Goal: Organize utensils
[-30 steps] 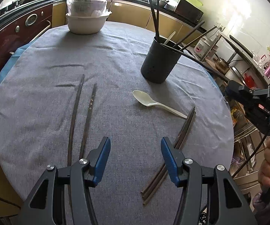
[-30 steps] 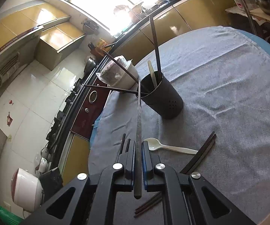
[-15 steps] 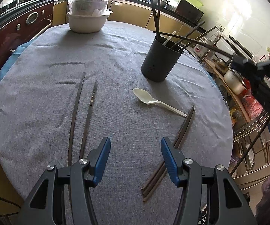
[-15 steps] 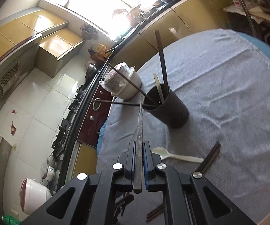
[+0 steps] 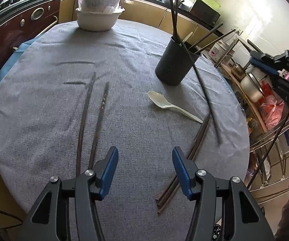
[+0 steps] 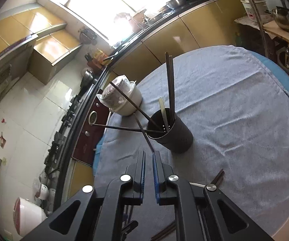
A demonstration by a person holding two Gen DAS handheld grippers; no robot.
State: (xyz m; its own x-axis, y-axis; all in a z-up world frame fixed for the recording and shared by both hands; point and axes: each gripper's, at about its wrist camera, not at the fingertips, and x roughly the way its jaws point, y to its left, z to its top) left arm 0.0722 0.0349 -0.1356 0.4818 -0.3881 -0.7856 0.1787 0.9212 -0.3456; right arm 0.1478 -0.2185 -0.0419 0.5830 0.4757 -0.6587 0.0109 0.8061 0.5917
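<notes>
A black utensil holder [image 5: 174, 64] [image 6: 172, 134] stands on the grey table with several dark chopsticks in it. One dark chopstick [image 5: 206, 98] [image 6: 144, 134] leans from the holder's rim down to the cloth, free of any gripper. A white spoon [image 5: 170, 106], a chopstick pair [image 5: 186, 160] and two separate chopsticks [image 5: 92, 118] lie on the cloth. My left gripper [image 5: 144, 170] is open and empty above the near table edge. My right gripper [image 6: 148, 158] has its jaws slightly apart with nothing between them, just before the holder; it shows at the right in the left wrist view [image 5: 274, 64].
A white lidded pot [image 5: 97, 14] [image 6: 122, 98] stands at the table's far side. Kitchen cabinets and a counter run behind it. A metal rack with pots [image 5: 250, 84] stands off the table's right edge.
My right gripper carried a chopstick to the holder, then opened; the chopstick now leans out of the holder. The left gripper has not moved.
</notes>
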